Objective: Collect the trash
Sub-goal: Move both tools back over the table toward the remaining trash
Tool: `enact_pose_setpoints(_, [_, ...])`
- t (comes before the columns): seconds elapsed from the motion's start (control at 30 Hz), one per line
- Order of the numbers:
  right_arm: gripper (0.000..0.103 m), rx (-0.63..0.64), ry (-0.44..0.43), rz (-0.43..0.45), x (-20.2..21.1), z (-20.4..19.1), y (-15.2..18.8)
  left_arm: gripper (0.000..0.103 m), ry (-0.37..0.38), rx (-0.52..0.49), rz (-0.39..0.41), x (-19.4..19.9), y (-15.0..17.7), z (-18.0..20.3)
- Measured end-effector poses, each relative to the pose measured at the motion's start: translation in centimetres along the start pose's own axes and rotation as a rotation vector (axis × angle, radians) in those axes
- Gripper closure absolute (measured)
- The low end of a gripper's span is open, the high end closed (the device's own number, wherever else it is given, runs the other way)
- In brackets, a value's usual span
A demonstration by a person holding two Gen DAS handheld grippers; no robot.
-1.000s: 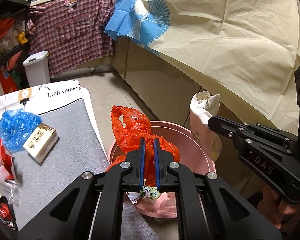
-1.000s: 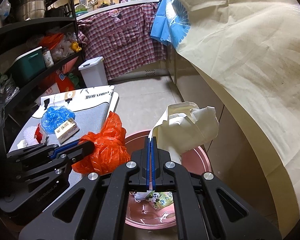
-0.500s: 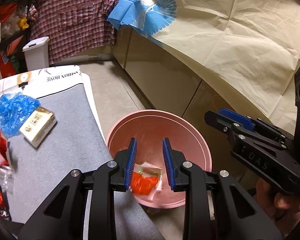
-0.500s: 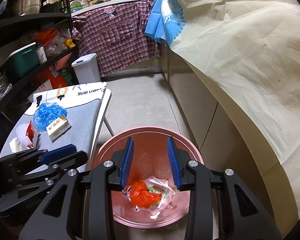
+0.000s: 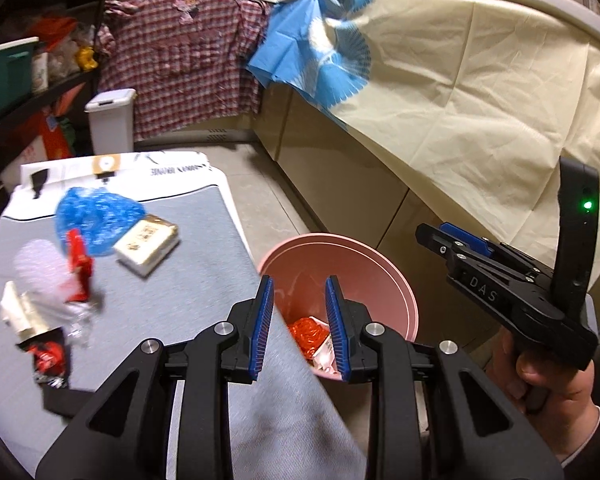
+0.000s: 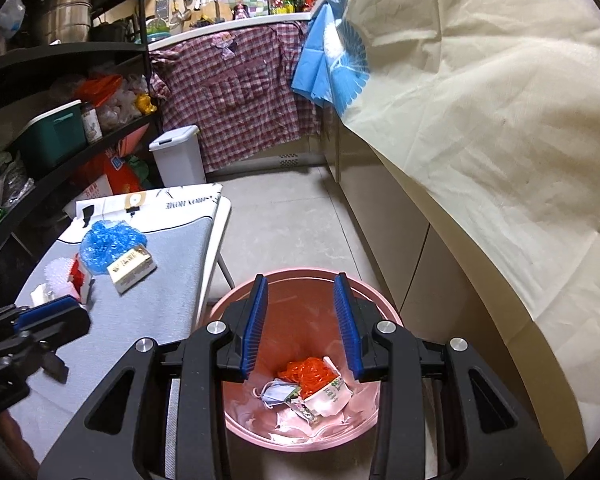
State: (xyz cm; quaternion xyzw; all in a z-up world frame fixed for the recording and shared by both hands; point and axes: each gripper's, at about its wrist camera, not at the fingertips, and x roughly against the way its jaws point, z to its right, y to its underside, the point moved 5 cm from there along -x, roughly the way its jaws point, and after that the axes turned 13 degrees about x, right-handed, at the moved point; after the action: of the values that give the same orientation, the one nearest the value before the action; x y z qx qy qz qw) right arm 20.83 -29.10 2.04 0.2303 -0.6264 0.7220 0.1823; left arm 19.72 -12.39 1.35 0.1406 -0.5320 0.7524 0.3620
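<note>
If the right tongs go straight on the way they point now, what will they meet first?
Probably the trash in the pink bin: the open, empty right tongs aim down into it, at the orange bag on the pile. Depth is unclear.

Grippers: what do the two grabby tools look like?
Both the left gripper and the right gripper are black plastic frames with triangular cut-outs and silver screws. Their fingers carry ribbed blue pads. The right one's side reads "DAS", with a green light shining above. A dark sleeve shows at the wrist.

Left hand-held gripper (image 5: pixel 298 322) and right (image 6: pixel 302 322) — jaws parted (empty).
</note>
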Motion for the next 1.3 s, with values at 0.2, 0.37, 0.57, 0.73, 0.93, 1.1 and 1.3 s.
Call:
enact_pose_setpoints(0.2, [0.068,0.025,-0.03,0.029,2.2,-1.8,-0.2,0.076,-0.031,0.001,0.032,3.7,-0.1,-1.5])
enact_pose_setpoints(0.37, [0.068,0.039,-0.074,0.038,3.5,-3.9,-0.2,0.076,-0.052,0.02,0.064,6.7,-0.5,-3.4])
enact_pose_setpoints(0.57, [0.068,0.049,-0.148,0.047,4.4,-7.5,-0.3,0.076,-0.091,0.052,0.094,9.7,-1.6,-7.1])
enact_pose_setpoints(0.73, [0.071,0.057,-0.208,0.048,4.1,-10.4,-0.7,0.076,-0.142,0.071,0.129,11.4,-3.1,-11.0])
enact_pose_setpoints(0.93, [0.075,0.076,-0.279,0.047,2.7,-14.4,-1.7,0.076,-0.214,0.183,0.2,11.9,-3.7,-16.9])
enact_pose_setpoints(1.1, [0.075,0.095,-0.339,0.039,0.5,-18.2,-2.6,0.076,-0.287,0.246,0.198,10.7,-3.0,-20.8])
enact_pose_setpoints(1.3, [0.075,0.114,-0.401,0.025,-2.3,-22.1,-3.3,0.076,-0.321,0.313,0.175,8.7,-3.0,-24.1])
